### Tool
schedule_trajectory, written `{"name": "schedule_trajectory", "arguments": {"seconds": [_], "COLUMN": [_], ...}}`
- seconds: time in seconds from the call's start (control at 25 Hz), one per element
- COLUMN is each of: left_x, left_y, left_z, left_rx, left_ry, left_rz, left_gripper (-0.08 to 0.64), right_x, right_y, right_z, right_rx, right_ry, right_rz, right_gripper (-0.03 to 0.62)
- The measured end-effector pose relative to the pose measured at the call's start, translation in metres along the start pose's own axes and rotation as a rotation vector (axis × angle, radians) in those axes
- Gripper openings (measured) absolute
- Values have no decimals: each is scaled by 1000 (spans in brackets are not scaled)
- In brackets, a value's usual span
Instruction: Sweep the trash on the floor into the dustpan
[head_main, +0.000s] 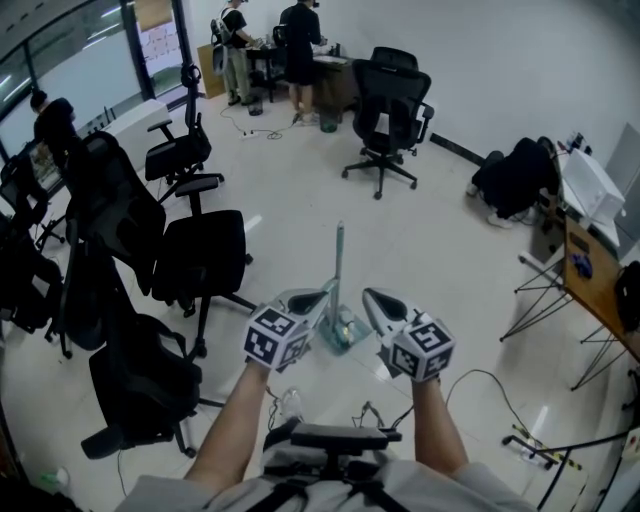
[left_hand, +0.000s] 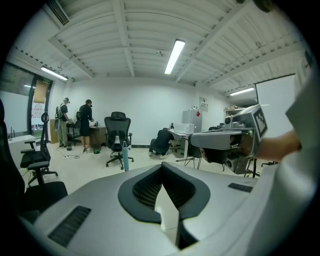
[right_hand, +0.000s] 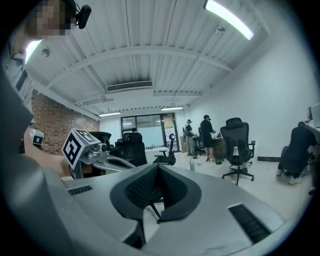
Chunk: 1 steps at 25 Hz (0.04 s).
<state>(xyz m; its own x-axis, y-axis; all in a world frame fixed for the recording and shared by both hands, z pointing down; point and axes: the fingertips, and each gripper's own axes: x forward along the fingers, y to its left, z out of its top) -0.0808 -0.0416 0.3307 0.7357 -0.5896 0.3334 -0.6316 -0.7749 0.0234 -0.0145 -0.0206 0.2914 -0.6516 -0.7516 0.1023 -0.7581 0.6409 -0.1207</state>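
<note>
1. Two bare forearms (head_main: 232, 432) reach forward from the near edge of the head view, side by side and about parallel. Each hand is hidden behind its gripper's marker cube (head_main: 275, 338)
2. The left gripper (head_main: 325, 296) points away from the person and a little to the right. Its jaws are pressed together with nothing between them
3. The right gripper (head_main: 371, 296) points away and a little to the left, so the two tips lean toward each other but are apart. Its jaws are closed too, and empty
4. Both gripper views look out across the room rather than down at the floor (head_main: 440, 250), so the grippers are held near level, tips only slightly down. Each view shows the other gripper just beside it
5. The dustpan (head_main: 342, 332) stands on the pale floor ahead of and below the tips. In the head view it shows in the gap between the grippers, its thin handle (head_main: 339, 258) upright. Neither gripper touches it
6. Any trash on the floor is too small to make out
7. Black chairs (head_main: 195, 262) crowd the left side. A far chair (head_main: 390, 105) stands near two people (head_main: 300, 40) at a desk (head_main: 335, 70)
8. A person (head_main: 515, 175) crouches at the far right, and a cable (head_main: 495, 385) lies on the floor near right
</note>
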Motion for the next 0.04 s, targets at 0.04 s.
{"name": "schedule_trajectory", "arguments": {"seconds": [0.04], "left_x": [-1], "left_y": [-1], "left_z": [0], "left_rx": [1], "left_ry": [-2], "left_rz": [1], "left_gripper": [3], "right_x": [-1], "right_y": [0], "right_z": [0], "right_rx": [-5], "right_ry": [3], "right_rz": [-3], "right_gripper": [5]}}
